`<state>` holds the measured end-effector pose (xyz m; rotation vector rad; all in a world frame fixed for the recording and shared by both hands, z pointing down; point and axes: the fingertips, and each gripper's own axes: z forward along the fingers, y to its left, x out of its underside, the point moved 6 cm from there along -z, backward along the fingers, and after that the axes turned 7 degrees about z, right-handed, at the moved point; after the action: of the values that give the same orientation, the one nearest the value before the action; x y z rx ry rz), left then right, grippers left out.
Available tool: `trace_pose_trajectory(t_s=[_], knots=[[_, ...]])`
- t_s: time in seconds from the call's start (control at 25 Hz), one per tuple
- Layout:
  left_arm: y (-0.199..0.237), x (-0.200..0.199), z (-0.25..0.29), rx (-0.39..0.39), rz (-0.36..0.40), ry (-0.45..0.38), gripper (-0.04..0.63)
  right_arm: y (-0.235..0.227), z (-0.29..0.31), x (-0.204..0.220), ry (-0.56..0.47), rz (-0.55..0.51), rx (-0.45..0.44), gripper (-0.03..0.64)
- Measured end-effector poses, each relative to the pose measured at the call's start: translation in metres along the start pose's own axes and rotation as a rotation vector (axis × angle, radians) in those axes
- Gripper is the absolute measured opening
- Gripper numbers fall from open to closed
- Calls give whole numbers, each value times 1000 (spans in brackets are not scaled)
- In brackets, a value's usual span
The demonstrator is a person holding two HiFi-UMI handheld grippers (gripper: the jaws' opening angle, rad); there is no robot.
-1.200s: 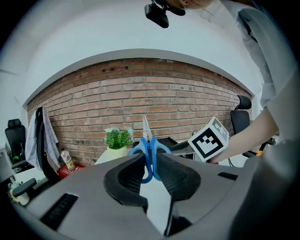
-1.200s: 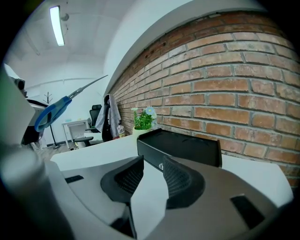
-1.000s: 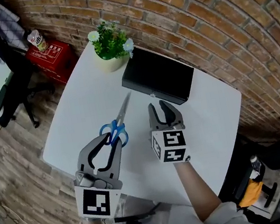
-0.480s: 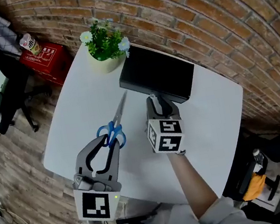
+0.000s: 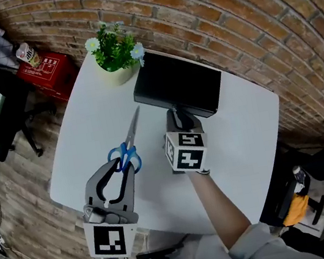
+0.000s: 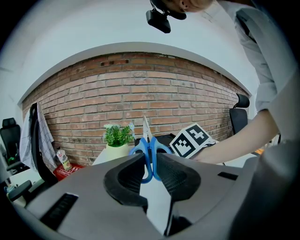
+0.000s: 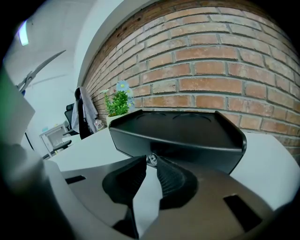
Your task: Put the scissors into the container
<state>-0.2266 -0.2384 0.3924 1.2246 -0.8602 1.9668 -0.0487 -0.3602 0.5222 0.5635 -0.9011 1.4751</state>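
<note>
The scissors (image 5: 127,150) are lying centre-left in the head view on the white table (image 5: 87,126), short of the black container (image 5: 178,92) at upper centre. The left gripper (image 5: 125,165) is pinching one blue handle loop narrowly, and so slight a hold is risking a pivot or slip on lifting. Only the left gripper view is showing that loop between the jaws, while the right gripper (image 5: 180,116), nearly closed on nothing, is hovering just before the container's near wall.

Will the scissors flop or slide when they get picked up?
Probably stiff, not floppy: the scissors have a straight metal blade. The left gripper pinches only the blue handle end, so the blade may droop or swing. Flat on the smooth table, a push would likely slide them.
</note>
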Motion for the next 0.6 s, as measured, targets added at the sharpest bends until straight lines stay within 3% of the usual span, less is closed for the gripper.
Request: trace_pose_trajectory(t_s=[0.6], knots=[[2,5,-8,-44,-61,10,95,4,-13,10,17,35,-9,86]])
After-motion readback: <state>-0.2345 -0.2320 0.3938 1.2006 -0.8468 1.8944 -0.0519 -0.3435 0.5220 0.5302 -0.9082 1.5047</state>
